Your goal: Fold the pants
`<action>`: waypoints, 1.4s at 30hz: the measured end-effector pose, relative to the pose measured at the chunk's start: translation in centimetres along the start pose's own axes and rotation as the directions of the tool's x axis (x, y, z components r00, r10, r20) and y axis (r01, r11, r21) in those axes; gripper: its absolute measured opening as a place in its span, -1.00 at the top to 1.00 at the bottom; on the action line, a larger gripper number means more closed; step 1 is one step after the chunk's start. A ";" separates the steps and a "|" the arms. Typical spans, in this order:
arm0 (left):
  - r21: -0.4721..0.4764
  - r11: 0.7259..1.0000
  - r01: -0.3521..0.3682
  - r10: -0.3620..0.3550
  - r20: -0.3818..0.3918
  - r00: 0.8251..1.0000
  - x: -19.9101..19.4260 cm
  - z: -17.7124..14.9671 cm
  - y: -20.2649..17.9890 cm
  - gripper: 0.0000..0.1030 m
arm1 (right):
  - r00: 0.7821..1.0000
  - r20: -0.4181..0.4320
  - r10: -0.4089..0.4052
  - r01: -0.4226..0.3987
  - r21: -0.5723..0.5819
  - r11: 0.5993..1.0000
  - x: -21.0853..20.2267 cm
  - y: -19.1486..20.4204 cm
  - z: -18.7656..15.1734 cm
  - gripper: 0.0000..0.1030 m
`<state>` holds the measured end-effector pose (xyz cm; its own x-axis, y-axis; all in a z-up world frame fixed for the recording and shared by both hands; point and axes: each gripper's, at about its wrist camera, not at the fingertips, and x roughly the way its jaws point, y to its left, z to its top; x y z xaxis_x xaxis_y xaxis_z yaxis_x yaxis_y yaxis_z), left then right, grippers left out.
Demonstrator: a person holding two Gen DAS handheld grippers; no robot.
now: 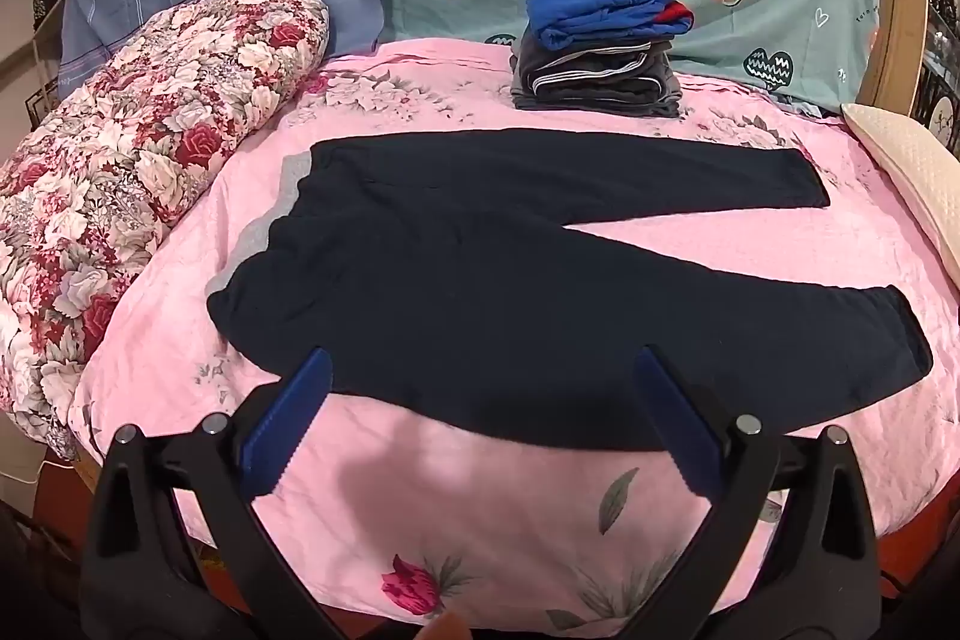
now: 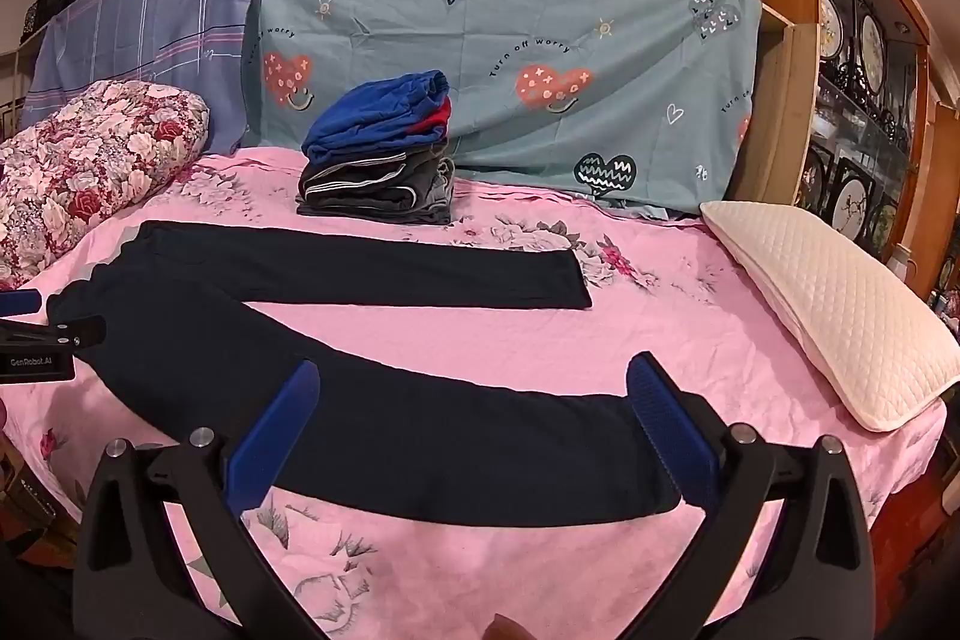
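Note:
Dark navy pants [image 1: 480,268] lie flat on the pink floral bedspread [image 1: 480,520], waistband with a grey edge to the left, both legs spread apart and pointing right. They also show in the right wrist view [image 2: 360,400]. My left gripper [image 1: 480,370] is open and empty, hovering over the near edge of the seat of the pants. My right gripper [image 2: 474,382] is open and empty, above the near leg close to its cuff. The left gripper's tip [image 2: 36,322] shows at the left edge of the right wrist view.
A stack of folded clothes [image 1: 600,46] topped by a blue garment stands at the back of the bed. A rolled floral quilt [image 1: 132,142] lies on the left. A cream pillow [image 2: 828,304] lies on the right. Patterned sheets [image 2: 510,58] hang behind.

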<state>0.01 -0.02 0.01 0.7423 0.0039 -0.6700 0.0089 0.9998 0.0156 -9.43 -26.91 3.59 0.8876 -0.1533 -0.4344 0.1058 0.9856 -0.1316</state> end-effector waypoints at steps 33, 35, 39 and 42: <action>-0.002 0.999 -0.038 0.038 0.055 0.998 -1.0 0.7 0.4 -0.96 | 1.000 -0.022 0.017 -0.016 0.026 1.000 0.4 -0.5 -0.3 -0.97; -0.005 0.999 -0.039 0.039 0.056 0.998 -1.0 0.6 0.4 -0.96 | 1.000 -0.021 0.019 -0.018 0.028 0.999 0.3 -0.5 -0.3 -0.97; -0.008 0.999 -0.040 0.040 0.054 0.998 -1.0 0.5 0.6 -0.96 | 1.000 -0.021 0.018 -0.018 0.026 0.999 0.3 -0.4 -0.2 -0.97; -0.007 0.999 -0.040 0.041 0.053 0.998 -0.9 0.5 0.7 -0.96 | 1.000 -0.021 0.019 -0.018 0.026 0.999 0.2 -0.5 -0.3 -0.97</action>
<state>-0.32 0.63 0.97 0.7767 0.0436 -0.6283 -0.0256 0.9990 0.0377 -9.42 -27.40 3.31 0.8798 -0.1359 -0.4555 0.1011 0.9898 -0.1002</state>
